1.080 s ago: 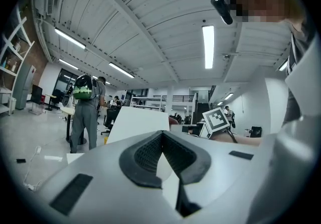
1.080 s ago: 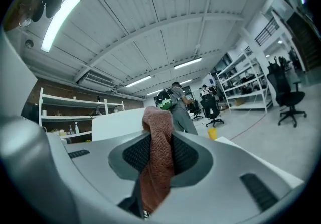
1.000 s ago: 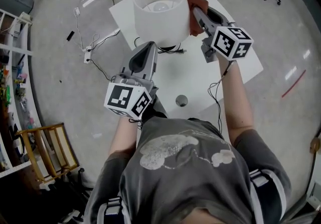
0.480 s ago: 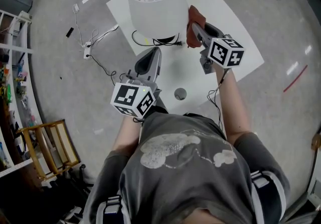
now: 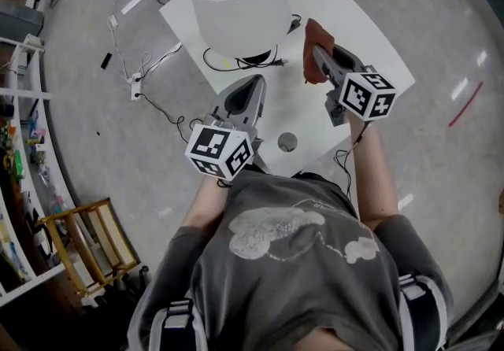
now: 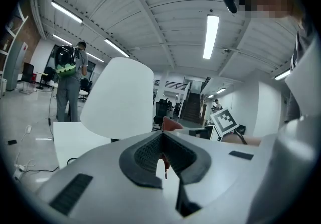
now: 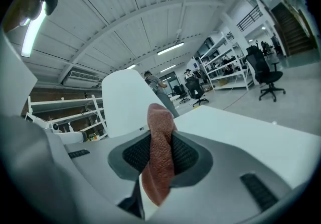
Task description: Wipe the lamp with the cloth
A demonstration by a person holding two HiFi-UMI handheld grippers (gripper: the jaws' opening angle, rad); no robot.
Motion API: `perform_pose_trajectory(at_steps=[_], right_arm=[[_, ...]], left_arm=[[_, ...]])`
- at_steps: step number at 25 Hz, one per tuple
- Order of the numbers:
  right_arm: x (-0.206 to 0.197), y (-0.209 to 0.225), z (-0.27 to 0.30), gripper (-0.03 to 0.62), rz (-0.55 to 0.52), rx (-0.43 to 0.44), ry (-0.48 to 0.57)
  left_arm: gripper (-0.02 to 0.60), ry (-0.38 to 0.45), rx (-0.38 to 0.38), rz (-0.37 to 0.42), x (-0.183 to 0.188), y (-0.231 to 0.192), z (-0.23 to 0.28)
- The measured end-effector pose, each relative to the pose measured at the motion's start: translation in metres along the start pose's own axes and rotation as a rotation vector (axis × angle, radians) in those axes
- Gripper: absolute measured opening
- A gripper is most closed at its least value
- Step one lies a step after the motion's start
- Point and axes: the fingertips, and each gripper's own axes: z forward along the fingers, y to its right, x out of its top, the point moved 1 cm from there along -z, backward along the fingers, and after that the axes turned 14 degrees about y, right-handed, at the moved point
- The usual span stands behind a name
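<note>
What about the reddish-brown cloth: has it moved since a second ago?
Yes. The reddish-brown cloth has drawn away rightward from the white lampshade; a gap now shows between them.

Bright, even indoor light from ceiling strip lights [image 6: 210,35], pale glints on floor [image 5: 457,90], fisheye-bent dark edges, foreground perhaps slightly soft.

The cloth [image 7: 159,155] is a rough, nubbly weave; the lamp [image 5: 233,7] has a smooth, matt shade.
</note>
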Motion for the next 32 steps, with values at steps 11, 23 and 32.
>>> perform_pose_trajectory(at_steps=[11,23,32], right_arm=[[0.018,-0.026,-0.037,0.091,-0.038,-0.164,0.092],[0.011,-0.059,-0.05,0.091,-0.033,-0.22,0.047],[-0.008,-0.076,-0.053,0.091,-0.04,-0.223,0.068]], left_arm=[[0.008,-0.052,-0.197,-0.048,0.01,-0.006,-0.005],[0.008,-0.086,-0.23,-0.095,0.023,-0.011,-0.04],[0.008,-0.09,-0.286,-0.077,0.015,-0.007,-0.059]])
